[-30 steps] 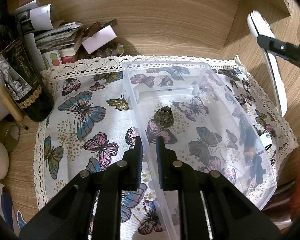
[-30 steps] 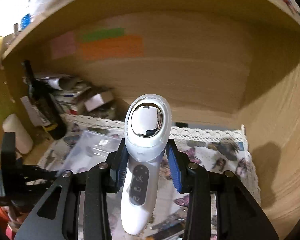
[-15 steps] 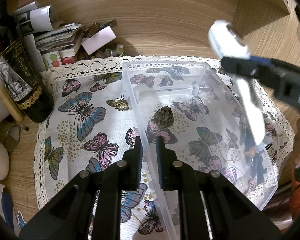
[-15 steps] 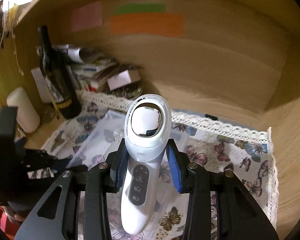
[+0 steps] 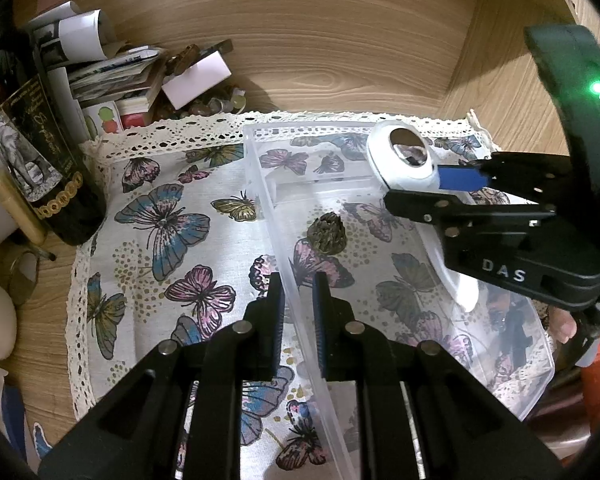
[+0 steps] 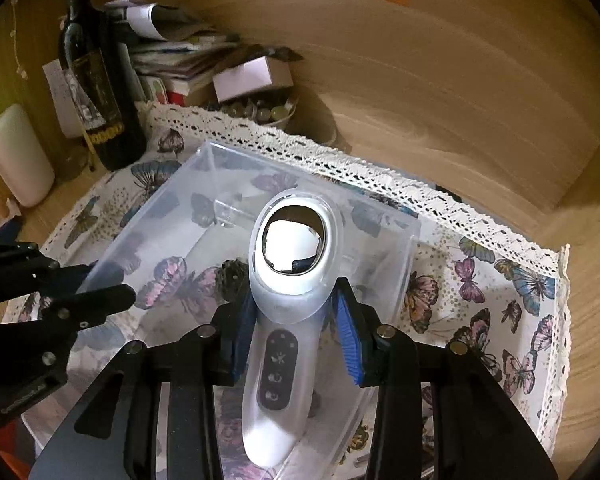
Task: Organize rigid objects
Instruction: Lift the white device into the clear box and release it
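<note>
A clear plastic box point(image 5: 260, 200) point(image 6: 148, 220) lies on a butterfly-print cloth point(image 5: 160, 220). My left gripper point(image 5: 298, 304) is shut on the box's left wall. My right gripper point(image 6: 294, 320) point(image 5: 440, 188) is shut on a white handheld device point(image 6: 288, 292) point(image 5: 404, 160) with a round metal head and three buttons, holding it over the inside of the box. A small dark pine cone point(image 5: 327, 233) point(image 6: 232, 276) lies on the box floor. A dark object point(image 5: 512, 328) lies at the box's right end.
A dark wine bottle point(image 5: 40, 152) point(image 6: 96, 80) stands at the cloth's back left. Behind it lie stacked papers and booklets point(image 5: 112, 72), a white box point(image 6: 252, 78) and a dish of small stones point(image 6: 260, 110). A white cylinder point(image 6: 18, 156) stands at left. Wooden walls enclose the back and right.
My right gripper has carried the white device left and down, from beside the right wall to above the inside of the box. My left gripper has kept its hold on the box wall.
</note>
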`<state>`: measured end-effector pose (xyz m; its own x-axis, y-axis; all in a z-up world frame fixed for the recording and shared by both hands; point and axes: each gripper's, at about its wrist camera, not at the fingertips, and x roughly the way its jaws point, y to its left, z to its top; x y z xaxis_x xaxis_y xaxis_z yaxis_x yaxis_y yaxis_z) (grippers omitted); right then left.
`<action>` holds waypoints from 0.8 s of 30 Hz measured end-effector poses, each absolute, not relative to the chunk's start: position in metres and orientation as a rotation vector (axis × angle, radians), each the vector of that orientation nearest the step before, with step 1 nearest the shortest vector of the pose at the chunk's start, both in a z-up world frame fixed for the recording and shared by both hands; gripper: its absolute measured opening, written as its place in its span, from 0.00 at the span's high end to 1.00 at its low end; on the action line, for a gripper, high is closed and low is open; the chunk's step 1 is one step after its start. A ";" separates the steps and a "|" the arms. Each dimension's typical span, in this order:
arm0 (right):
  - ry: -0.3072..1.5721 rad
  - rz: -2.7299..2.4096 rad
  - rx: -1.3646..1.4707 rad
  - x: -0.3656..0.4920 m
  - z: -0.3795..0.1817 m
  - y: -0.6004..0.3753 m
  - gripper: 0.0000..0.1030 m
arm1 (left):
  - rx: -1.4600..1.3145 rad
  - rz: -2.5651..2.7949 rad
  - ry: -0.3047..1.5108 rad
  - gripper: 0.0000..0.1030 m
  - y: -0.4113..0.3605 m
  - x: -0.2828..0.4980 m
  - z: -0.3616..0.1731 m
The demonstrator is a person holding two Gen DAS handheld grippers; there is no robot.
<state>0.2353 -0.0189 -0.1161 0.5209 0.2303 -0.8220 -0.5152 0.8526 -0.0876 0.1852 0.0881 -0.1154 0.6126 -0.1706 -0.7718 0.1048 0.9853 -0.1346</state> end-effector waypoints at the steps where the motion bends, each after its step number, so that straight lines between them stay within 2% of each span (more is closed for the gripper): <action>1: 0.928 0.458 -0.346 0.236 -0.118 -0.018 0.66 | -0.078 -0.159 0.898 0.88 0.088 0.185 -0.115; 14: 0.998 0.505 -0.404 0.239 -0.133 -0.007 0.66 | -0.080 -0.166 0.897 0.87 0.087 0.185 -0.116; 24: 0.914 0.489 -0.369 0.226 -0.107 -0.016 0.63 | -0.081 -0.171 0.903 0.87 0.087 0.185 -0.117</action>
